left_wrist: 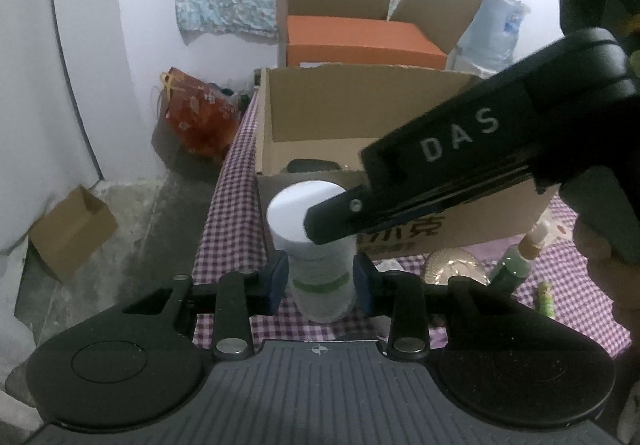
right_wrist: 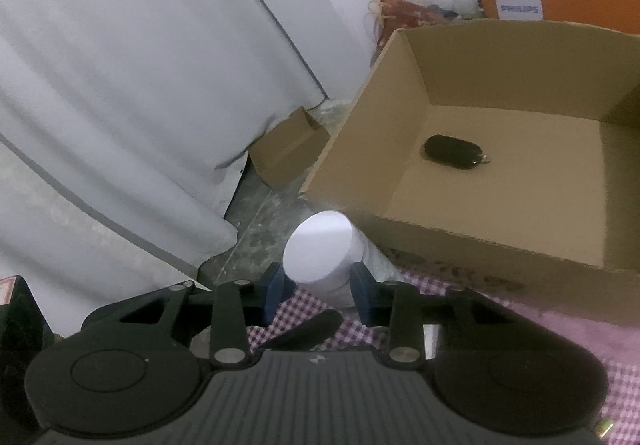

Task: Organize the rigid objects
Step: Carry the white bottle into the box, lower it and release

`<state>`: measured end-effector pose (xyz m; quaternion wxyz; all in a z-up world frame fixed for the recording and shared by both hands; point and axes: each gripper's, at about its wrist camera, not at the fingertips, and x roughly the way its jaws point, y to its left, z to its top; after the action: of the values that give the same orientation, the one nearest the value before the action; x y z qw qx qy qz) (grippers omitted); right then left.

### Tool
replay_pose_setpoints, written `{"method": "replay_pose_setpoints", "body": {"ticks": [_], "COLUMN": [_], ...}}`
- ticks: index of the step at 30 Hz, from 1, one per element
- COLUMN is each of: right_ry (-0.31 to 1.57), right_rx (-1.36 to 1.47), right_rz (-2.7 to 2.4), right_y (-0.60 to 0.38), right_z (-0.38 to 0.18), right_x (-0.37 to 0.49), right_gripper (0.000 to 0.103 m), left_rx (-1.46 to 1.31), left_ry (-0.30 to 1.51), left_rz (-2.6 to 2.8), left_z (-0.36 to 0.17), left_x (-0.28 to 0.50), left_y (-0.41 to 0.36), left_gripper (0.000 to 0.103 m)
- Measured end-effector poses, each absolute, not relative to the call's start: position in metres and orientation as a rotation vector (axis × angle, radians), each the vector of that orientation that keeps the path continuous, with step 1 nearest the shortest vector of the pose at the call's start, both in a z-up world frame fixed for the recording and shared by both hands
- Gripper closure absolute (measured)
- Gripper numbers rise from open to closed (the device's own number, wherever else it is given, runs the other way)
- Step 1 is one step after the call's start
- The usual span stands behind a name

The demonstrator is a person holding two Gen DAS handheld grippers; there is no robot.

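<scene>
The left gripper had its 2 blue pads narrowed onto the body of a white-capped jar, which stood upright on the checked tablecloth between its fingers; the pads looked to be pressing the label band on both sides. The right gripper sat higher on the same jar, its pads flanking the white cap; contact seemed made on the left pad, though a sliver of gap on the right could not be ruled out. Just ahead of both claws lay the open cardboard box, with 1 dark oval object on its floor.

The step in hand looked like securing the jar, body below and cap above. The next move probably called for either twisting the cap or lifting the jar forward over the box's near wall, keeping it upright and clearing that edge.
</scene>
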<state>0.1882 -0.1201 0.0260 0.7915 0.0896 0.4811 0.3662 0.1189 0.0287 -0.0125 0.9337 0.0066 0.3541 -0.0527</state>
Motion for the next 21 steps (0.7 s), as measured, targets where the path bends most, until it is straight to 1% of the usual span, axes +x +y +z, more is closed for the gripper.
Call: {"method": "replay_pose_setpoints", "body": {"ticks": [2,5,12,21], "right_ry": [1.037,1.037,1.05,1.063], "right_rx": [0.194,0.196,0.221,0.276], "right_rz": [0.783,0.771,0.759,0.768], "right_y": [-0.121,-0.122,-0.119,-0.124], "right_z": [0.027,0.026,0.017,0.007], "right_x": [0.191,0.195,0.206,0.215], "right_gripper": [0.063,0.06,0.057,0.056], "left_rx": [0.011,-0.001,-0.012,-0.041], "left_ry": [0.725,0.737,0.744,0.732], "left_rz": [-0.112,-0.128,-0.136,-0.127], "left_z": [-0.012,-0.013,-0.019,-0.021], "left_x": [0.123,0.127,0.139,0.137], "left_y": [0.03,0.032,0.032,0.032], "left_gripper": [0.065,0.059,0.053,0.052]}}
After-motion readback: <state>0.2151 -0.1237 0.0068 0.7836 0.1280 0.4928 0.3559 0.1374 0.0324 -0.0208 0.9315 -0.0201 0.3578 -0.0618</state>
